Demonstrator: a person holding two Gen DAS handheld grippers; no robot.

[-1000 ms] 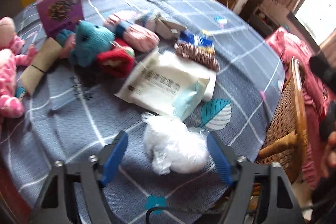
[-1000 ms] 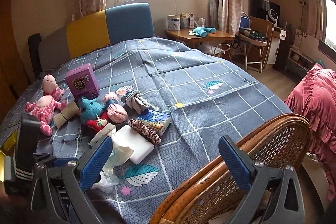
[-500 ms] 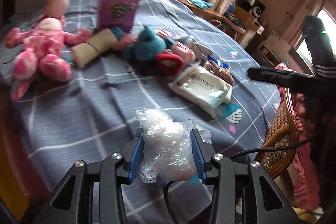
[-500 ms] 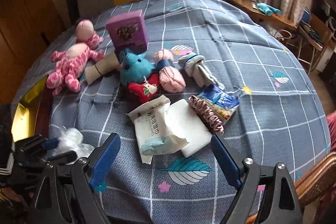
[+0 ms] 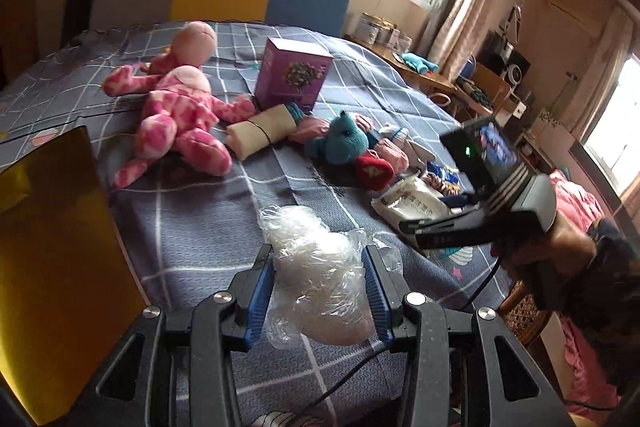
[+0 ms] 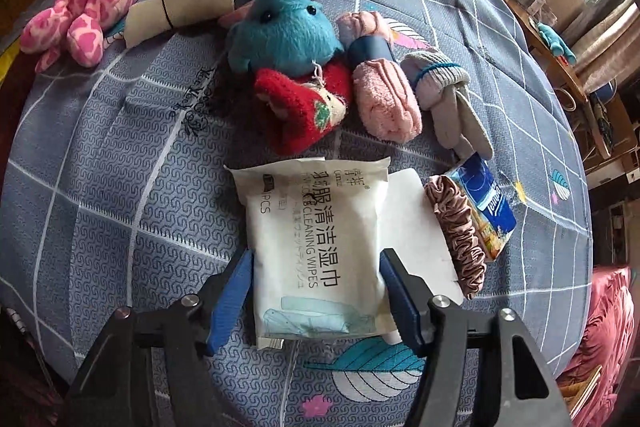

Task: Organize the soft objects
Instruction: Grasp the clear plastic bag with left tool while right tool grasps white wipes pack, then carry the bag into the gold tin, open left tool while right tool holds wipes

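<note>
On a bed (image 5: 192,227) covered in blue checked fabric, the left claw (image 5: 318,293) grips a crumpled clear plastic bag (image 5: 320,279) between its blue pads, near a yellow box (image 5: 52,247). The right claw (image 6: 316,301) stands open astride a white pack of cleaning wipes (image 6: 316,239), its pads just beside the pack's edges, with a teal plush toy (image 6: 280,35) and rolled pink socks (image 6: 384,99) beyond.

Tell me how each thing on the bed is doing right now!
Left hand-held gripper: shut on plastic bag.
Right hand-held gripper: open, straddling wipes pack.
Wipes pack: lying flat.
Purple box: upright, closed.
Pink plush: lying flat.
Blue plush: lying down.
</note>
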